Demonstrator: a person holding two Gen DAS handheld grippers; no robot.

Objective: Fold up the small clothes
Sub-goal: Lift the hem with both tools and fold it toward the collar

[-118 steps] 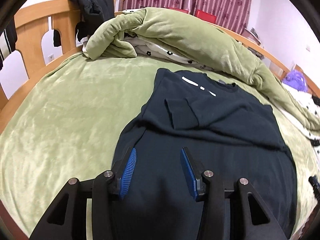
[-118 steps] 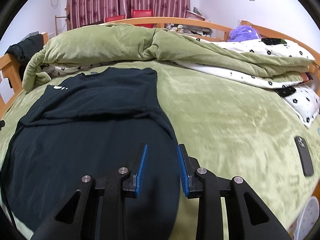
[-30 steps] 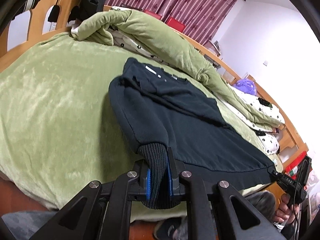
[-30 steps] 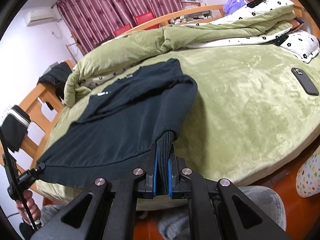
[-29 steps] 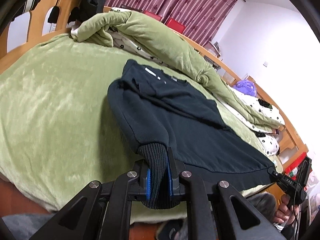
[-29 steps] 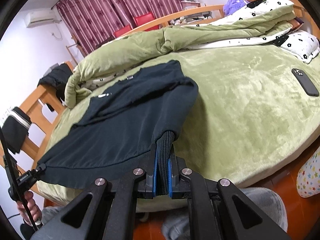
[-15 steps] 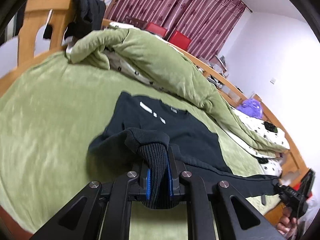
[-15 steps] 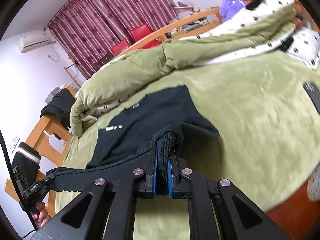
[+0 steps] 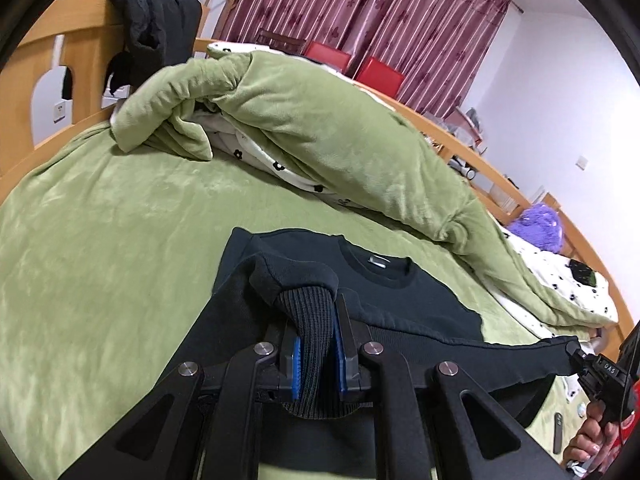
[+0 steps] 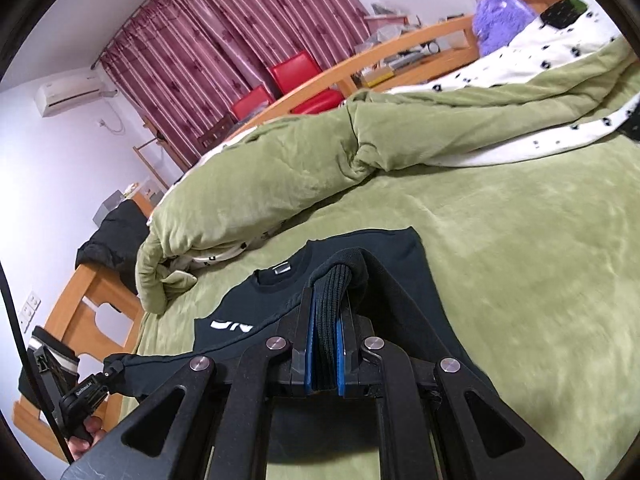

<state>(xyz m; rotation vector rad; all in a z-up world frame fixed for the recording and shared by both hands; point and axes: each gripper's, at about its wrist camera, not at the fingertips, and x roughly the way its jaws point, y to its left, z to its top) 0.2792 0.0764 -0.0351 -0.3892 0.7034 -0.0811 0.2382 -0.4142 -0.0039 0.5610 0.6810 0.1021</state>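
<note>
Bedroom: wooden-framed bed point(image 9: 44, 52) under a green plush blanket point(image 9: 100, 216), maroon striped curtains point(image 9: 400, 32) behind it. No containers I can make out.

Counts: one dark sweatshirt point(image 9: 404, 296), two red chairs point(image 9: 356, 64) at the curtain, one bunched green duvet point(image 9: 320, 120) with white flower-print lining along the far side of the bed, one purple fuzzy thing point(image 9: 540, 228) at the bed's far corner, one black garment point(image 9: 148, 20) draped over the bed frame, one air conditioner point(image 10: 70, 94) on the wall.

The sweatshirt's upper half lies flat on the blanket, collar toward the duvet. I have its ribbed hem point(image 9: 314, 340) lifted off the bed and carried over the body, stretched in a line between both tools.

Left gripper point(image 9: 316, 354): jaws narrow, blue pads clamped on one end of the ribbed hem. Right gripper point(image 10: 324, 354): same, jaws pinched tight on the other end. Each one also shows at the edge of the other's view with a hand point(image 9: 588, 440) on its grip.

Writing: white letters on the sweatshirt chest point(image 10: 232, 326), partly covered, reads roughly "UN". Small grey neck label point(image 9: 378, 261), too small to read. "DAS" on the right gripper's body in the left view; text on the left gripper in the right view is not legible.
</note>
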